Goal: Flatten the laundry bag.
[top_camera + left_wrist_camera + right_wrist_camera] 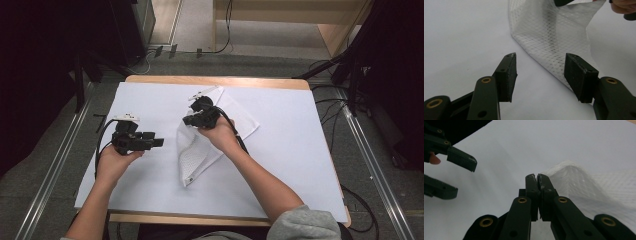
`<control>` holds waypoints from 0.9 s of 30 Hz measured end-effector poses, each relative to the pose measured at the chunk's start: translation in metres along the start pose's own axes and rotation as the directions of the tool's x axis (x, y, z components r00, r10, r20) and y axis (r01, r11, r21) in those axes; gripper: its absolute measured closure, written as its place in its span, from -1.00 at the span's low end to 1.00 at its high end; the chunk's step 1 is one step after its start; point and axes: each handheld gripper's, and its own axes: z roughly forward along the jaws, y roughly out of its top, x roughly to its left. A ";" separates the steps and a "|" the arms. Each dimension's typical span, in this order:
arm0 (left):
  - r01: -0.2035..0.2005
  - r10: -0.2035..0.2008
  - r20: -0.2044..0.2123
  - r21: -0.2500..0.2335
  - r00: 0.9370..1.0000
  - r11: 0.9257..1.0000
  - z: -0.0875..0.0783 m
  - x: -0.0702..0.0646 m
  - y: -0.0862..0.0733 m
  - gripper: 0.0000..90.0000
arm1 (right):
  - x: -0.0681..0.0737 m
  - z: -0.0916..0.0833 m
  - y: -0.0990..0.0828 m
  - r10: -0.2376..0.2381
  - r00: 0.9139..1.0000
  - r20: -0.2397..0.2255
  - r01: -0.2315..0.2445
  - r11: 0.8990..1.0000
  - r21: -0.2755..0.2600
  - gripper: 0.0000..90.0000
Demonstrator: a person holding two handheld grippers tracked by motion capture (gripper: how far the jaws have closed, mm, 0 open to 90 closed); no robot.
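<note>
Your right gripper [537, 178] has its jaws pressed together; in the right gripper view a raised fold of the white mesh cloth [584, 187] sits right against their tips, though you cannot see for certain that fabric is caught between them. In the high view that gripper [192, 120] sits over the cloth's [192, 155] upper left edge, your right hand [222, 135] wrapped around its body.

Your left gripper [540, 67] has its jaws spread wide with only bare sheet between them; the cloth's [554, 32] folded edge runs just beyond the far jaw. In the high view it [157, 142] hovers left of the cloth, apart from it, pointing toward it.

The cloth lies near the middle of the table, partly folded, one corner pointing toward you.

A white sheet [290, 145] covers the wooden table [215, 80], leaving a strip of wood along the far edge. Around it you have grey floor, metal rails [55, 165] on both sides, loose cables [330, 107] at right, and dark stands at the far corners. Nothing stands between the grippers and the cloth.
</note>
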 end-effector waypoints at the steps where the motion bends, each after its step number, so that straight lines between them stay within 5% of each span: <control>1: 0.006 -0.006 -0.001 -0.002 1.000 1.000 -0.002 0.002 -0.001 -0.01 | 0.002 0.004 0.004 -0.003 1.000 -0.003 0.003 1.000 0.001 0.99; 17: 0.075 -0.076 -0.051 -0.033 0.996 0.997 -0.020 0.026 -0.012 -0.01 | 0.038 0.060 0.042 -0.041 0.998 -0.050 0.042 0.999 0.013 0.96; 27: 0.084 -0.086 -0.062 -0.034 0.994 0.996 -0.021 0.028 -0.012 -0.01 | 0.035 0.045 0.048 -0.042 0.998 -0.046 0.040 0.999 -0.034 0.56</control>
